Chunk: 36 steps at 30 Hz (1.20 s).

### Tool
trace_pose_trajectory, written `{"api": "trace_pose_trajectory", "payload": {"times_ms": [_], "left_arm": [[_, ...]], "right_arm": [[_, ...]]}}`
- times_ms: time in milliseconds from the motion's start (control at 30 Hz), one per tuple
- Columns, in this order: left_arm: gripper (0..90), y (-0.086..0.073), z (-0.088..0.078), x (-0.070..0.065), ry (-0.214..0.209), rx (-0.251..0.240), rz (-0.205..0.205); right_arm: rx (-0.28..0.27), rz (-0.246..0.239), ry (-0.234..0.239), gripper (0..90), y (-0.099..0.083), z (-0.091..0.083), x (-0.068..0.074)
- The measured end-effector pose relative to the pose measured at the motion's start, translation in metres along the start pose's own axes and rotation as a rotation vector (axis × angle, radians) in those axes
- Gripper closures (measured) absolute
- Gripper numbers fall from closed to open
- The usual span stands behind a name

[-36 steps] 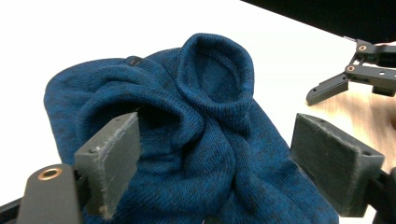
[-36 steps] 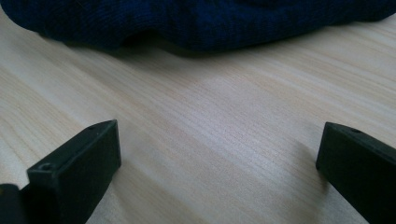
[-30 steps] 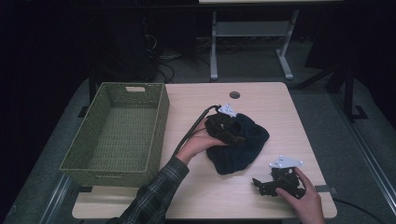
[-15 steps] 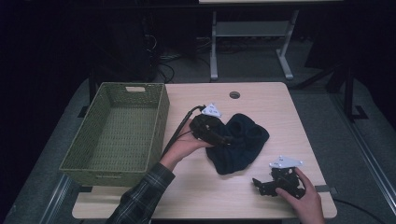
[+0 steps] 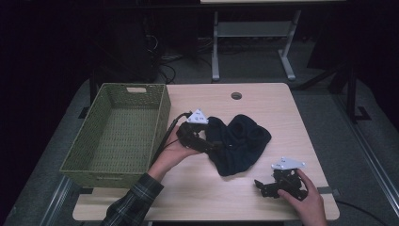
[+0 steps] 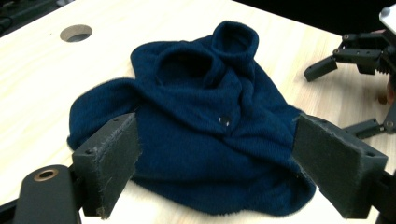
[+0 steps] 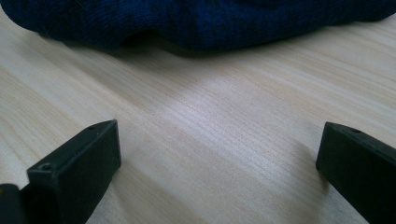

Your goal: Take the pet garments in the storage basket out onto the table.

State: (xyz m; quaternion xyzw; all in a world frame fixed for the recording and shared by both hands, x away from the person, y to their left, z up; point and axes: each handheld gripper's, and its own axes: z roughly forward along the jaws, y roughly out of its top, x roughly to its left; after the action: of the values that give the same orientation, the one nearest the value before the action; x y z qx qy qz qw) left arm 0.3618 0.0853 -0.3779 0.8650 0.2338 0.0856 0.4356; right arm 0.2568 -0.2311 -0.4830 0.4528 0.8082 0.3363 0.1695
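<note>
A dark blue knitted garment (image 5: 240, 141) lies crumpled in the middle of the wooden table (image 5: 277, 108). My left gripper (image 5: 212, 145) is at the garment's left edge, held by a hand in a plaid sleeve. In the left gripper view this gripper (image 6: 224, 154) is open wide, its padded jaws on either side of the garment (image 6: 205, 116) just above the near hem. My right gripper (image 5: 262, 185) rests open on the table near the front right, below the garment. In its own view, the right gripper (image 7: 215, 172) has bare wood between its jaws and the garment (image 7: 196, 18) lies farther ahead.
An empty green woven basket (image 5: 162, 117) stands at the table's left side, close to my left hand. A round cable hole (image 5: 236, 95) sits near the far edge. The right gripper (image 6: 359, 51) is also in the left gripper view, upper right.
My left gripper has drawn back leftward from on top of the garment to its left edge, and the garment now lies flatter and wider. The right gripper has stayed put.
</note>
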Motion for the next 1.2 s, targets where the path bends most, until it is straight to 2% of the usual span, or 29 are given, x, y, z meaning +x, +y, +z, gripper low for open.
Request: {"api": "trace_pose_trajectory", "payload": {"times_ms": [333, 400, 633, 733, 967, 1100, 1200], "left_arm": [[14.5, -0.025, -0.016, -0.011, 0.027, -0.004, -0.001], [14.4, -0.031, -0.017, -0.014, 0.039, 0.003, 0.004], [14.4, -0.057, -0.02, -0.021, 0.053, 0.011, -0.026], [14.4, -0.066, -0.018, -0.025, 0.053, 0.013, -0.027], [14.2, -0.082, -0.007, -0.03, 0.058, 0.056, -0.026], [14.1, -0.091, 0.003, -0.032, 0.048, 0.11, -0.023], [14.0, -0.097, 0.012, -0.033, 0.068, 0.155, -0.005]], "right_arm": [[0.0, -0.001, 0.0, 0.0, 0.0, 0.0, 0.0], [-0.001, -0.002, 0.0, 0.0, 0.0, 0.0, 0.0], [0.0, 0.0, 0.001, 0.0, 0.0, 0.0, 0.0], [0.0, -0.001, 0.0, 0.0, 0.0, 0.0, 0.0], [0.0, -0.001, 0.0, 0.0, 0.0, 0.0, 0.0], [0.0, 0.0, 0.0, 0.0, 0.0, 0.0, 0.0], [0.0, -0.001, 0.0, 0.0, 0.0, 0.0, 0.0]]}}
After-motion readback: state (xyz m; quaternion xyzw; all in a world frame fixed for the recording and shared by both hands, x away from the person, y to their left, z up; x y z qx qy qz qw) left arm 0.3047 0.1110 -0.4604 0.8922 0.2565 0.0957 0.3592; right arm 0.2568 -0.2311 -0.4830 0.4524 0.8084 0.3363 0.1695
